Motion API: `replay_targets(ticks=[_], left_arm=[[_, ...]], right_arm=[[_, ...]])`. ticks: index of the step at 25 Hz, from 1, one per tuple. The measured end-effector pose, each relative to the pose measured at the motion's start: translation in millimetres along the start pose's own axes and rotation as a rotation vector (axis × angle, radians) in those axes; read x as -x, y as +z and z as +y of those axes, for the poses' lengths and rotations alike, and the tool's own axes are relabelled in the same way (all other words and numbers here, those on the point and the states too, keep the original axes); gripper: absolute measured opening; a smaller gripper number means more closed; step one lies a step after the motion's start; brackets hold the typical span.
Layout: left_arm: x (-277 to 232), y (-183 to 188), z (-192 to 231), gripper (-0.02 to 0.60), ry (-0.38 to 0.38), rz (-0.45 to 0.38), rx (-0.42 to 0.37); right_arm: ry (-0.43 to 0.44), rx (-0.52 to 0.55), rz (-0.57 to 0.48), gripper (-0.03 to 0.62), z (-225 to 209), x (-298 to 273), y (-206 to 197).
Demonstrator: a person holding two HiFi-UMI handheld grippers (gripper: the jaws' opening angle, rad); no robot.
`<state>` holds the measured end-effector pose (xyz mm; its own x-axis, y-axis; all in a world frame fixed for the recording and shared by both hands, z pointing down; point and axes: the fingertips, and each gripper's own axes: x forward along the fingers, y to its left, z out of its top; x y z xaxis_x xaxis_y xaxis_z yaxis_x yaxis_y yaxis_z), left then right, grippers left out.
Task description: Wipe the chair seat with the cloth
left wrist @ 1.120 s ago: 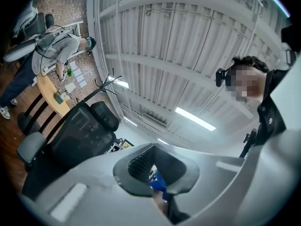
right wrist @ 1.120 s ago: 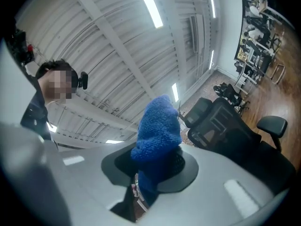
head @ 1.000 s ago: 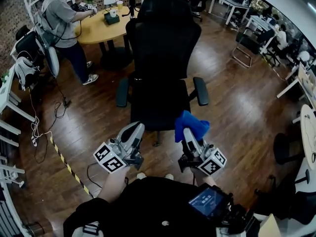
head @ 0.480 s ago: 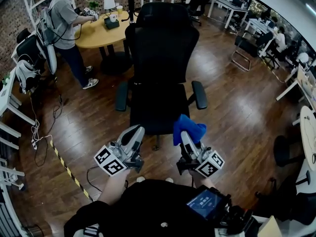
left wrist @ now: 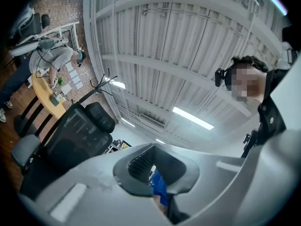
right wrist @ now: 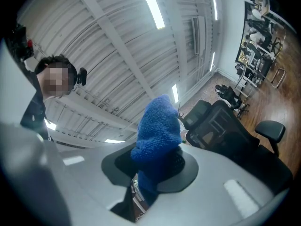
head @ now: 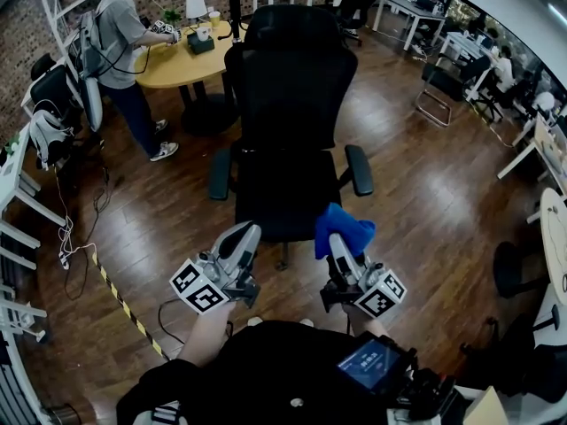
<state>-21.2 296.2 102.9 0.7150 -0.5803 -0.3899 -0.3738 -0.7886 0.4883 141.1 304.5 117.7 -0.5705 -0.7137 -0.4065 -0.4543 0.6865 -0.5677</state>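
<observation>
A black office chair stands before me, its seat (head: 288, 189) just beyond both grippers and its tall backrest (head: 292, 69) behind. Both grippers hover short of the seat's front edge. My right gripper (head: 337, 237) is shut on a blue cloth (head: 344, 226), which bunches up above its jaws. The right gripper view shows the cloth (right wrist: 157, 131) sticking out between the shut jaws of that gripper (right wrist: 153, 166), with the chair (right wrist: 225, 126) at the right. My left gripper (head: 245, 230) is shut with nothing in it. In its own view the left gripper (left wrist: 153, 173) points up, the chair (left wrist: 75, 135) at its left.
A person (head: 120, 34) stands at a round yellow table (head: 177, 56) at the back left. White shelving (head: 18, 175) and cables line the left side, and yellow-black tape (head: 120, 299) crosses the wood floor. Desks and a metal chair frame (head: 438, 87) stand at the right.
Both grippers stay in nearly the same place before the seat, the cloth still held. The person at the table has shifted slightly.
</observation>
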Motion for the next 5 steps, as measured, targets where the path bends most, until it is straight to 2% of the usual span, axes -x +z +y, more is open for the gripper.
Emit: replay_targets(ticks=[5], left_arm=[[-3.5,-2.0,-3.3,-0.009,-0.004,0.003,-0.002]], right_arm=[[0.002,0.000,-0.011,0.083,-0.9,2.3,7.6]])
